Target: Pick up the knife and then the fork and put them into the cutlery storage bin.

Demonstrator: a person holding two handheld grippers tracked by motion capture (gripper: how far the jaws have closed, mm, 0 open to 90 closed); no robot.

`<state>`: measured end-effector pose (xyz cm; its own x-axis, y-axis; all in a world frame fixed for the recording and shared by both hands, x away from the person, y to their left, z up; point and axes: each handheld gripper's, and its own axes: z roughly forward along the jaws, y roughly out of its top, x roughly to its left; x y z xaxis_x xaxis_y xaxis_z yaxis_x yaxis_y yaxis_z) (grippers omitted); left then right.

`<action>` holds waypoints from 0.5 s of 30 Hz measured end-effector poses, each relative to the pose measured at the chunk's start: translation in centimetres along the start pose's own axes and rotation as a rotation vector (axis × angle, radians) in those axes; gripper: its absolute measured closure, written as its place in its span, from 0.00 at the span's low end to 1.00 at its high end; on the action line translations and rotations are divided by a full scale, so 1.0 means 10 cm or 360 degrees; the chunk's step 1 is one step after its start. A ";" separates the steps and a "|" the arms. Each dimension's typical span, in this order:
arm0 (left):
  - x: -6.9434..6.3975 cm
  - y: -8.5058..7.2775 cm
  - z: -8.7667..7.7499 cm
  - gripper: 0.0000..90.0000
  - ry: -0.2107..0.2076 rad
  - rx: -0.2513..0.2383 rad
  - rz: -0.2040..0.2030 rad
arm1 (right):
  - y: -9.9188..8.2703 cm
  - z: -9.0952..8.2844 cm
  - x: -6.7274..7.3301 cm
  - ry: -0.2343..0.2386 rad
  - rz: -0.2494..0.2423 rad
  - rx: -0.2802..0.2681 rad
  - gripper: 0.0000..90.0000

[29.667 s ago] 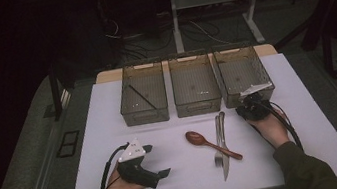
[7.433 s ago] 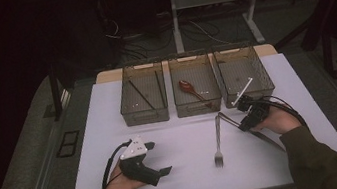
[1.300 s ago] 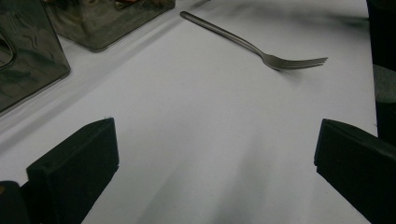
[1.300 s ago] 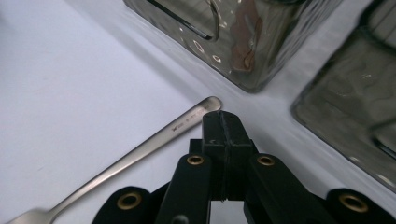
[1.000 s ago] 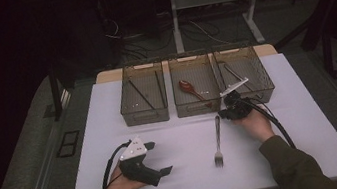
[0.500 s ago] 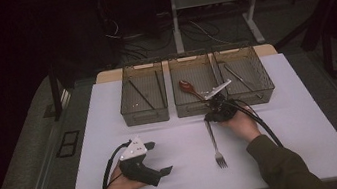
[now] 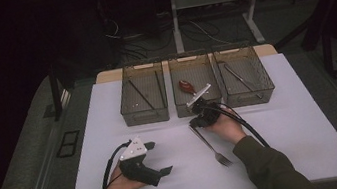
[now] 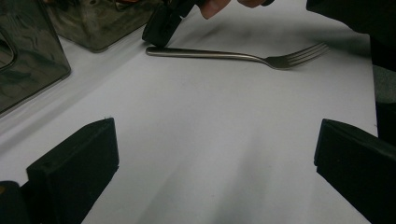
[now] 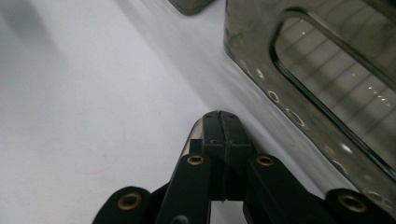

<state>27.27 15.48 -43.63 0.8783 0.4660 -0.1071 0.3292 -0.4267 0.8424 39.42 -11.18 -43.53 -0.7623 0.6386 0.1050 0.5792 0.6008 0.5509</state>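
Observation:
A metal fork (image 7: 213, 149) lies slanted on the white table, tines toward the person. My right gripper (image 7: 195, 123) sits at the handle's far end, just in front of the middle bin (image 7: 182, 109). Its jaws are pressed together, with the handle tip (image 9: 193, 133) showing at their left edge. In the left gripper view the fork (image 8: 233, 56) lies flat and the right gripper (image 8: 159, 31) touches its handle end. My left gripper (image 7: 158, 157) rests open at the front left, with bare table between its fingers (image 8: 74, 168).
Three clear bins stand in a row at the back. The left bin (image 7: 146, 120) holds thin dark sticks, the middle one a red-brown spoon (image 7: 186, 85), the right bin (image 7: 251, 97) a knife (image 7: 237, 76). A bin wall (image 9: 327, 79) stands close to my right gripper.
The right gripper has moved left and down to the fork's handle end. The fork has swung from straight to slanted. The left gripper has stayed put.

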 end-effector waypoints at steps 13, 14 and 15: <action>0.00 0.00 0.01 0.00 0.0007 0.0001 -0.0005 | -0.20 -0.42 0.14 0.0082 0.0022 0.0108 0.79; 0.00 0.00 0.01 0.00 0.0009 0.0002 -0.0005 | -0.22 -0.43 0.16 0.0084 0.0023 0.0122 0.78; 0.00 0.00 0.01 0.00 0.0010 0.0003 -0.0004 | -0.25 -0.44 0.19 0.0077 0.0017 0.0143 0.77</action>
<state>27.28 15.42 -43.67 0.8752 0.4720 -0.1061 0.3322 -0.4270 0.8410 35.26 -13.52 -41.08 -0.7679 0.6225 0.1512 0.6091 0.6364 0.4732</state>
